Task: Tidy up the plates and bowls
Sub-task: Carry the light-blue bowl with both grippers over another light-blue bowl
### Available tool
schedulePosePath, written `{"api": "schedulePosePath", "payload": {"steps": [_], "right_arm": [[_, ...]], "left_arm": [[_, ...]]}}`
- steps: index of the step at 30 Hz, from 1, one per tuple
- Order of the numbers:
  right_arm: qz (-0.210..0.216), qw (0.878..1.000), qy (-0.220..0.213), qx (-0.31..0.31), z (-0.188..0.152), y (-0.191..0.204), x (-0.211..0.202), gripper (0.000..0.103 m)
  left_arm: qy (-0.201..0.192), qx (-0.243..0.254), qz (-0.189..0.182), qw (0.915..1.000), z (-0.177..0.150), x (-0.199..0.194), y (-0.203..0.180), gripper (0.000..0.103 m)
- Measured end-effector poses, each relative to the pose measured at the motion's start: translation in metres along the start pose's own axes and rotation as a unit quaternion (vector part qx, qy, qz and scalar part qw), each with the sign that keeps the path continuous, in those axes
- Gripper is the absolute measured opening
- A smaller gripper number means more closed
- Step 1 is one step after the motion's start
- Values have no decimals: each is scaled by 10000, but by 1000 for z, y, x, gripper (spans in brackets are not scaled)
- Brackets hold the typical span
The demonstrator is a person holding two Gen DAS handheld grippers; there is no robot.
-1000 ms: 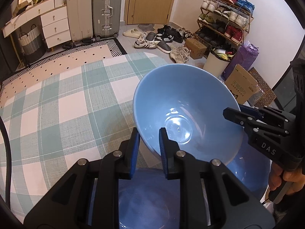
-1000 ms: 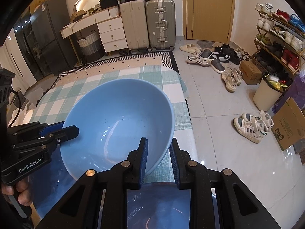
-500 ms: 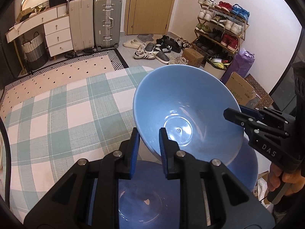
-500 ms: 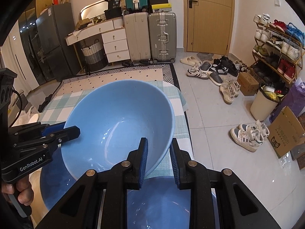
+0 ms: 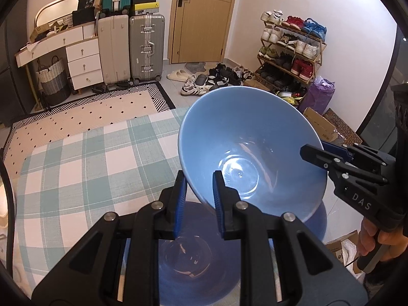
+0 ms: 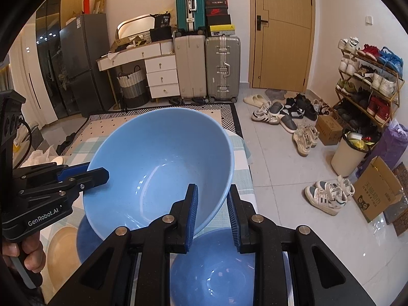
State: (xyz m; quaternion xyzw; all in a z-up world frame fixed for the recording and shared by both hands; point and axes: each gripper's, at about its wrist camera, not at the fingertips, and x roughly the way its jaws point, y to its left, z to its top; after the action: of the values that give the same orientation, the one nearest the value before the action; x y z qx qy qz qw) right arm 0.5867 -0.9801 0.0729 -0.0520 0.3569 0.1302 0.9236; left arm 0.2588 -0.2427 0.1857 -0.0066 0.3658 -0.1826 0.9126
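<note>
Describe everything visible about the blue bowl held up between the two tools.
The blue bowl is a deep, round, glossy light-blue bowl, ceramic by its look, empty, with glare on its flat bottom. It hangs tilted in the air above the checked tablecloth, with another blue bowl below it. The left tool pinches one side of its rim, the right tool the opposite side.

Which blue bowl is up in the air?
The big tilted blue bowl, pinched at its rim by the right tongs and the left tongs. The other blue bowl sits below it on the table.
</note>
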Motion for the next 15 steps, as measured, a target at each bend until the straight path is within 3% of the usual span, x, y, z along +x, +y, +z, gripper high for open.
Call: {"api": "schedulePosePath", "payload": {"steps": [15], "right_arm": [[21,9995,-283,-119,-15,45,-64,24]], "left_arm": [[-308,22,98,9995,-33,-110,-19,18]]}}
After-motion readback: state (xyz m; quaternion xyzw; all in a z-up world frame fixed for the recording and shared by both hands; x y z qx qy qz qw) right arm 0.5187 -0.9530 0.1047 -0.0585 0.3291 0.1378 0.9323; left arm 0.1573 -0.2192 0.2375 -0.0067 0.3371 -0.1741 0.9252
